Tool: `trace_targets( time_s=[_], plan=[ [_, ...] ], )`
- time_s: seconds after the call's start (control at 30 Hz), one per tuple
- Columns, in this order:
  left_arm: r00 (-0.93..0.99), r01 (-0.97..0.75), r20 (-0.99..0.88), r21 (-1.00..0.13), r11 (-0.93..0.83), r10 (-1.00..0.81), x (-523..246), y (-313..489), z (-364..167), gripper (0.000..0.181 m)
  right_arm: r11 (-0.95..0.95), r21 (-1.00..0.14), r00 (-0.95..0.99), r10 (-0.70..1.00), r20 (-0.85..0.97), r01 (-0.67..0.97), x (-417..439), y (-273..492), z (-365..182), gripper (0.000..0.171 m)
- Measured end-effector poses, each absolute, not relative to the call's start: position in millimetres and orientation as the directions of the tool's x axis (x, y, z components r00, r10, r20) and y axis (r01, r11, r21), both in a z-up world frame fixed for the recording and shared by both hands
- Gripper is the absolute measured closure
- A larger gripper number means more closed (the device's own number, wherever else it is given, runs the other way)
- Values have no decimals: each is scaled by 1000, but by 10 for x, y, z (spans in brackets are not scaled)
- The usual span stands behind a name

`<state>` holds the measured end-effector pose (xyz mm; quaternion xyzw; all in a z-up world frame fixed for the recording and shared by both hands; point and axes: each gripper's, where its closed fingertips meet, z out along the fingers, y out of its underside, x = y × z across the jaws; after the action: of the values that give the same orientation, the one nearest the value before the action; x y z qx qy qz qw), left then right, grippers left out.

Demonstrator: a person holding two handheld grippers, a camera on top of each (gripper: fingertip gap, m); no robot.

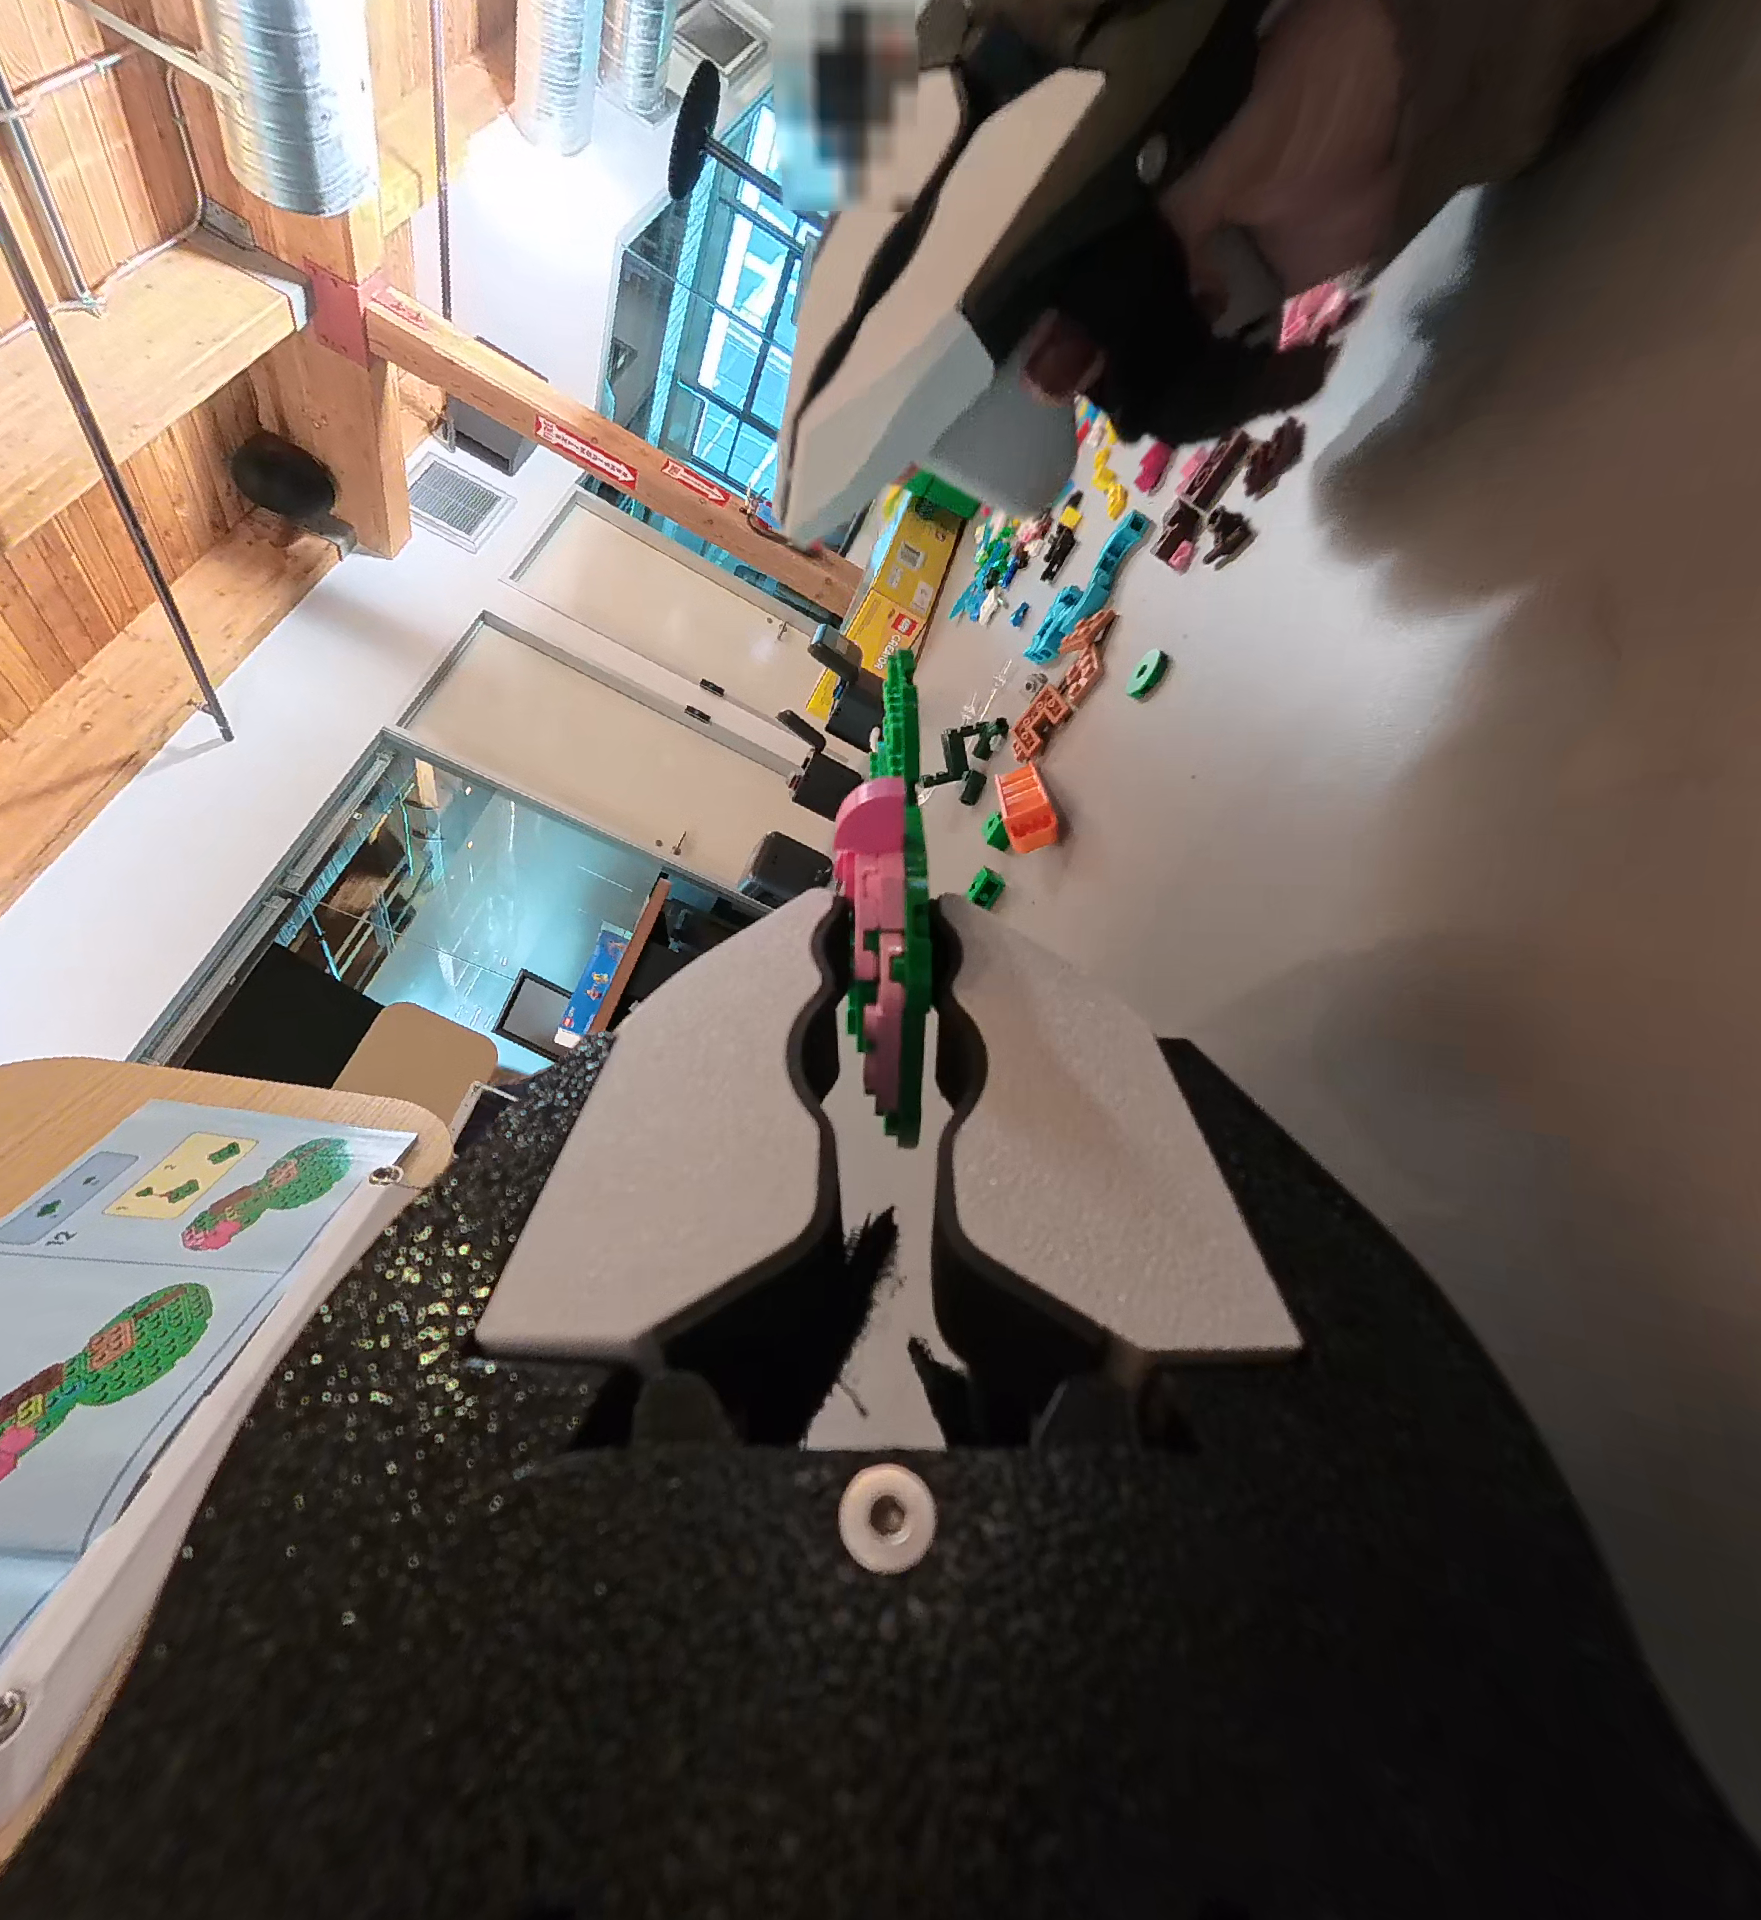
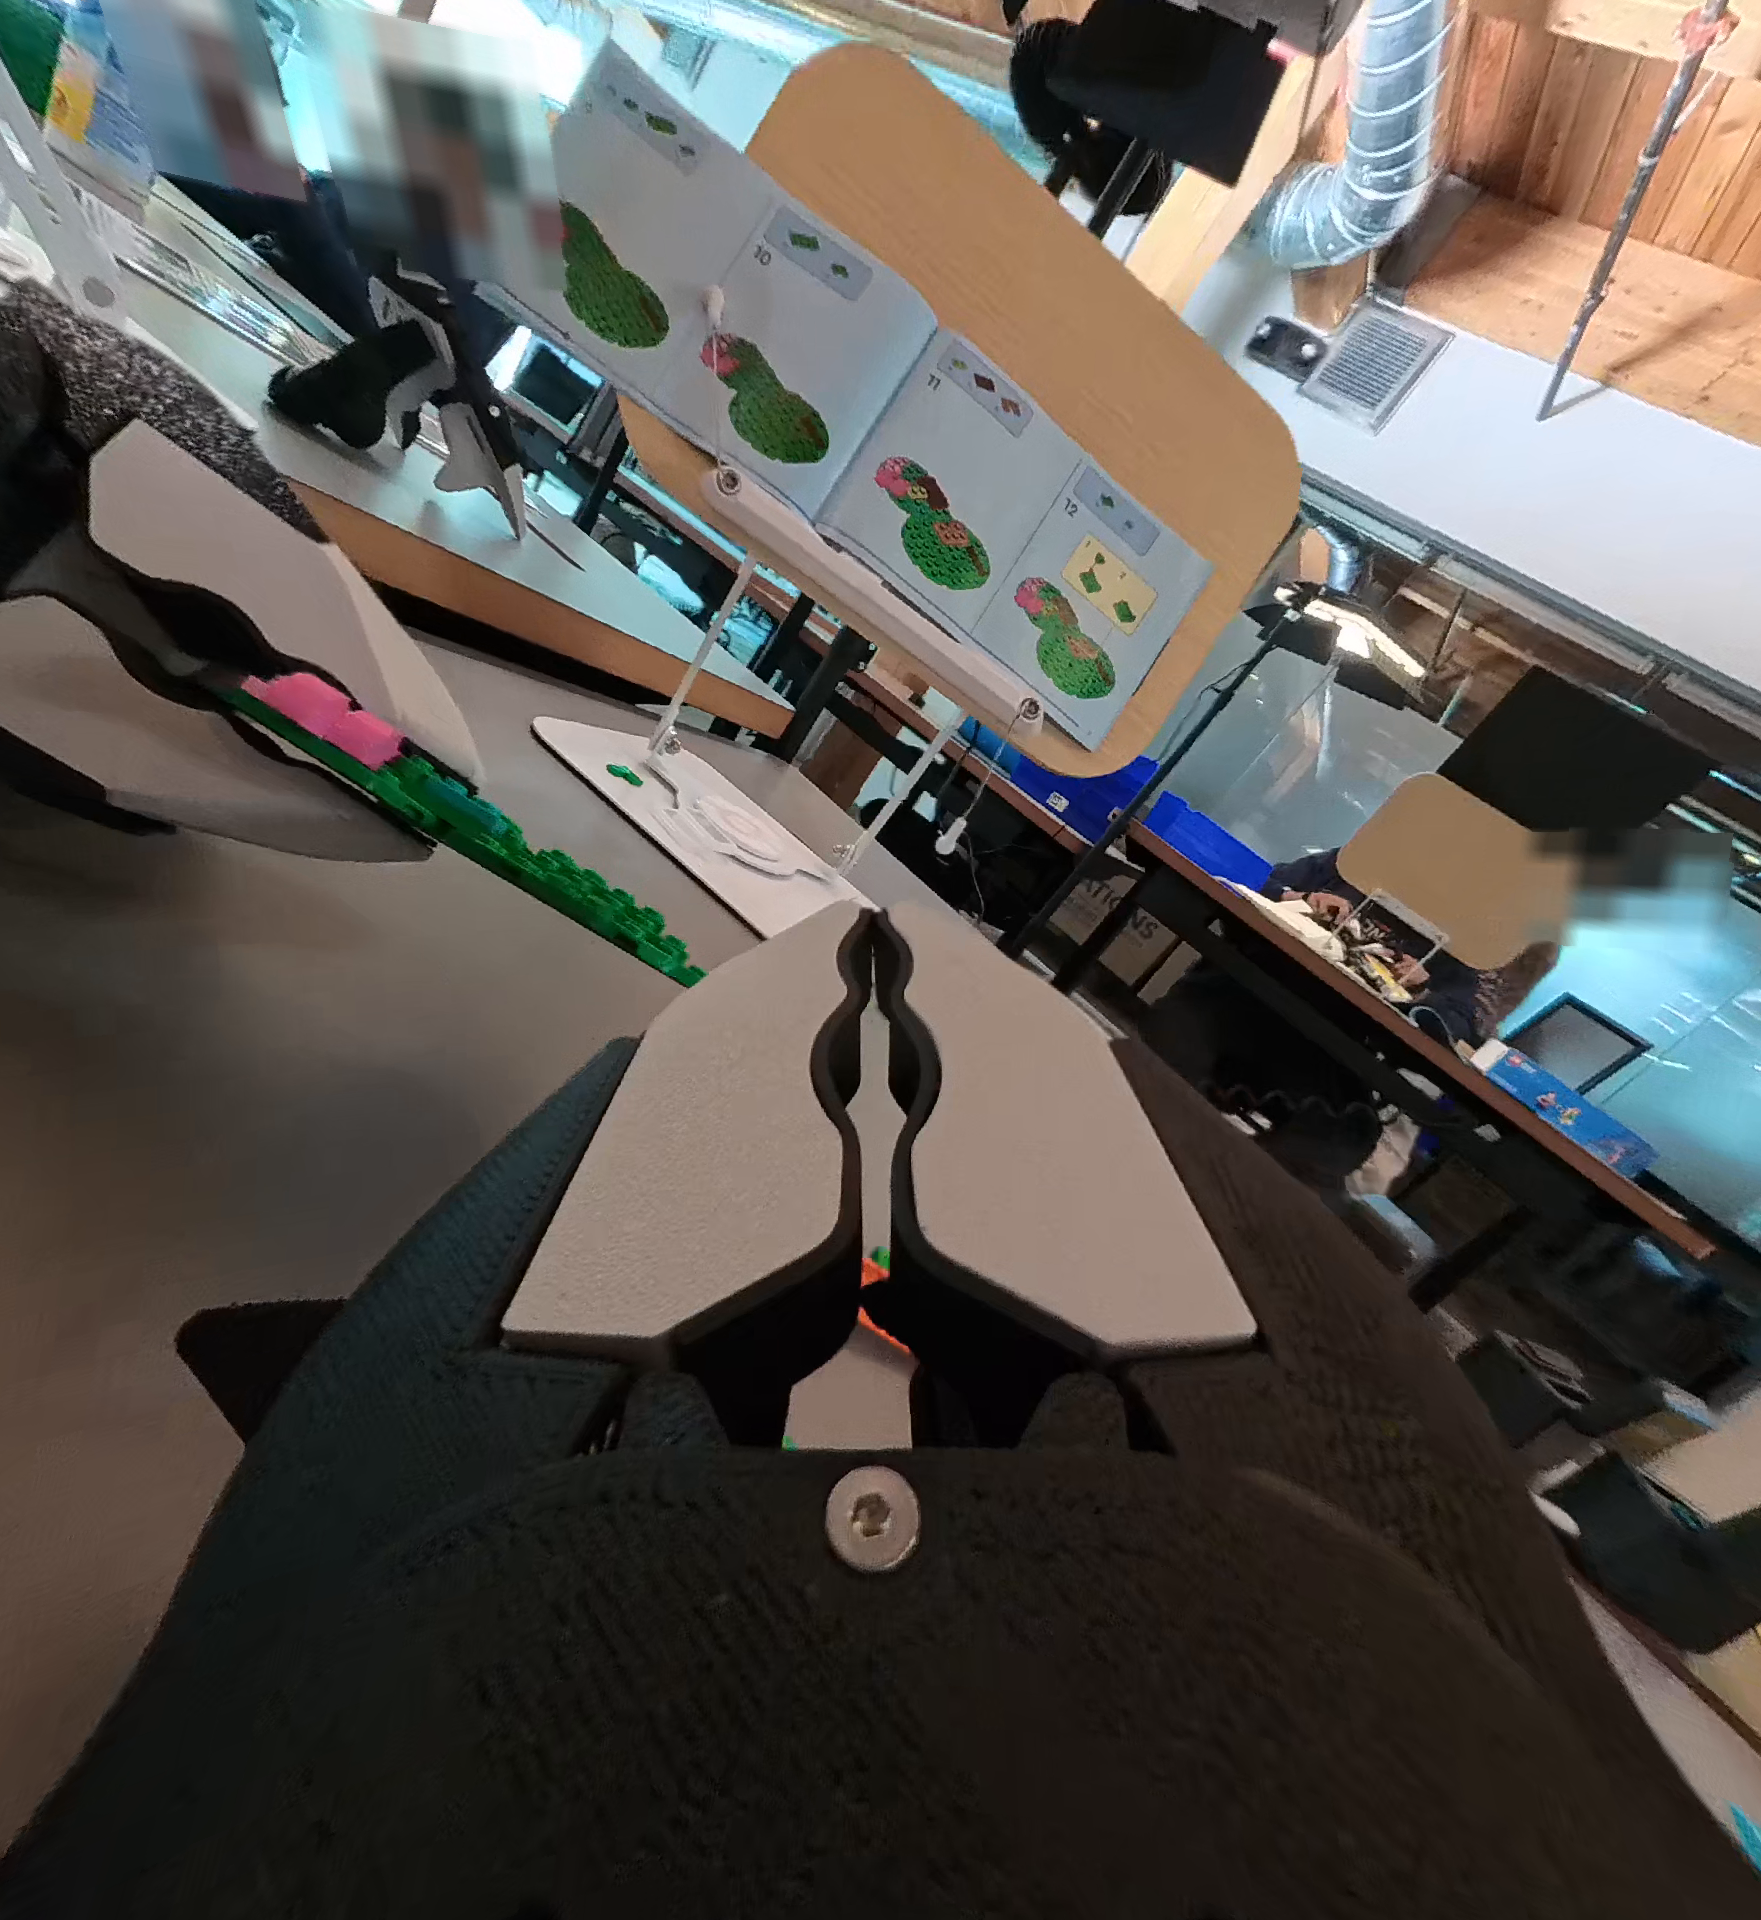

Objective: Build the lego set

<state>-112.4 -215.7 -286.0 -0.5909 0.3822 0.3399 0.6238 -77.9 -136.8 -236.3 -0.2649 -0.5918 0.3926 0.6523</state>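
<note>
Left gripper (image 1: 888, 914), its grey fingers pinched onto the flat green lego baseplate topped with pink bricks (image 1: 891, 935), holds that plate edge-on, off the grey tabletop (image 1: 1478, 935). The clamp sits at the pink end, so the long studded green stretch runs free toward twelve o'clock in the left wrist view, probably to leave room for adding pieces.

Right gripper (image 2: 874, 916) has its fingers pressed together at the tips with nothing visible between them; I judge it empty. In its own view the baseplate (image 2: 543, 862) lies at ten o'clock, with the other gripper's fingers around the pink bricks.

An open instruction booklet with pale blue pages (image 2: 917, 447) is clipped to a rounded wooden board on a stand at twelve o'clock, tilted toward the builder so the steps can be read while working.

Loose lego pieces (image 1: 1063, 665) in brown, teal, orange and green lie spread over the table at one o'clock in the left wrist view, well apart from the plate, laid out for picking. Next likely comes fetching one.
</note>
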Motion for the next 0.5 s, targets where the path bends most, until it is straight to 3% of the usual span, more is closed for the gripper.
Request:
trace_targets(
  time_s=[0.27,0.37,0.5],
  plan=[
    [461,-885,-887,-462,66,-23,-1116,-2168,-2863,168,629,-766,121,778,617,-132,-357,-1112,-2450,171],
    [465,-883,-885,-465,63,-24,-1126,-2165,-2868,168,582,-805,151,811,565,-116,-218,-989,-2399,171],
    [463,-884,-886,-464,63,-23,-1126,-2167,-2866,168,552,-833,126,825,551,28,35,-581,-2440,171]
  ],
)
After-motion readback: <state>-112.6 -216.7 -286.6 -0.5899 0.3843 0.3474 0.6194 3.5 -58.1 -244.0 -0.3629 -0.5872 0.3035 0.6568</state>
